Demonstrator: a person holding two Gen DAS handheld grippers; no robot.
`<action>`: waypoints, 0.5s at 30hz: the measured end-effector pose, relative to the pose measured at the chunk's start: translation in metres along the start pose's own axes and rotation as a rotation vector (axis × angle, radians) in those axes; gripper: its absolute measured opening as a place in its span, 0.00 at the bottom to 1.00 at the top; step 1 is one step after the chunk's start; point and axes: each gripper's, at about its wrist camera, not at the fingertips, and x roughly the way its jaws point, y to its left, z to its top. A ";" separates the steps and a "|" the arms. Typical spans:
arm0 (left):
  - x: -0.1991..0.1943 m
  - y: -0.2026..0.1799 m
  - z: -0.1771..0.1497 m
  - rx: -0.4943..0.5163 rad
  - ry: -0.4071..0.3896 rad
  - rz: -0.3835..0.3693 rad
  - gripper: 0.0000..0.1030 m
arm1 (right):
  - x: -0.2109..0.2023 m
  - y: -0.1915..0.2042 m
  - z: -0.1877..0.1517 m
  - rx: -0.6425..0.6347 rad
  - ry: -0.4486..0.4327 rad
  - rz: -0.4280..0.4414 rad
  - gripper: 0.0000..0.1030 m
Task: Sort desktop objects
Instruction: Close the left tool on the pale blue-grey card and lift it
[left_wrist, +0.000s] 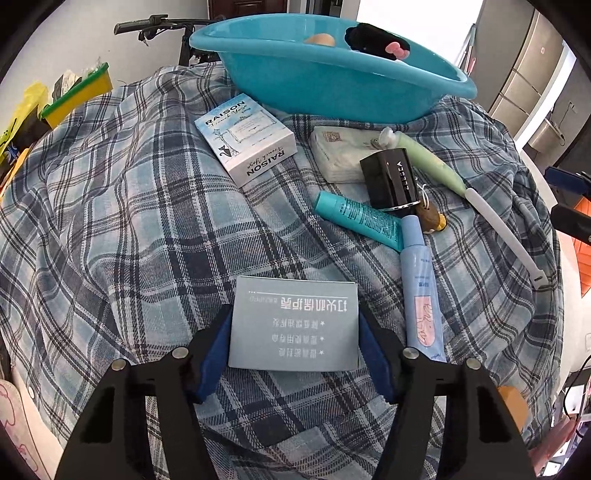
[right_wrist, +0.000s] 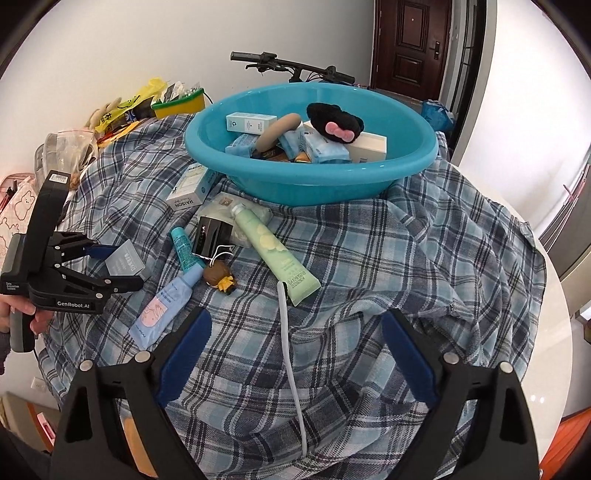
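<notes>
The left gripper (left_wrist: 295, 347) tilts steeply down at the near edge of the plaid cloth (left_wrist: 122, 229), its blue pads clamped on the sides of a grey-blue card packet (left_wrist: 295, 325); in the right wrist view a hand (right_wrist: 22, 314) grips its handle. The right gripper (right_wrist: 295, 354) also angles down, jaws spread and released, a white cable tie (right_wrist: 288, 350) lying on the cloth between them, untouched. Beyond lie a pale blue tube (left_wrist: 421, 295), a teal tube (left_wrist: 358, 218), a black box (left_wrist: 391, 181), a green tube (right_wrist: 273, 251) and a RAISON box (left_wrist: 245, 142). At the far edge sits the blue basin (right_wrist: 314, 177), partly filled.
</notes>
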 end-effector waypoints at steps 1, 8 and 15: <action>0.000 0.000 0.000 0.005 0.001 -0.001 0.65 | 0.001 0.000 0.000 0.000 0.001 0.000 0.90; 0.002 -0.017 -0.004 0.111 -0.016 0.065 0.65 | 0.004 -0.001 -0.002 0.001 0.006 0.008 0.90; 0.005 -0.017 0.001 0.100 -0.017 0.025 0.78 | 0.004 -0.005 -0.003 0.006 0.008 -0.002 0.90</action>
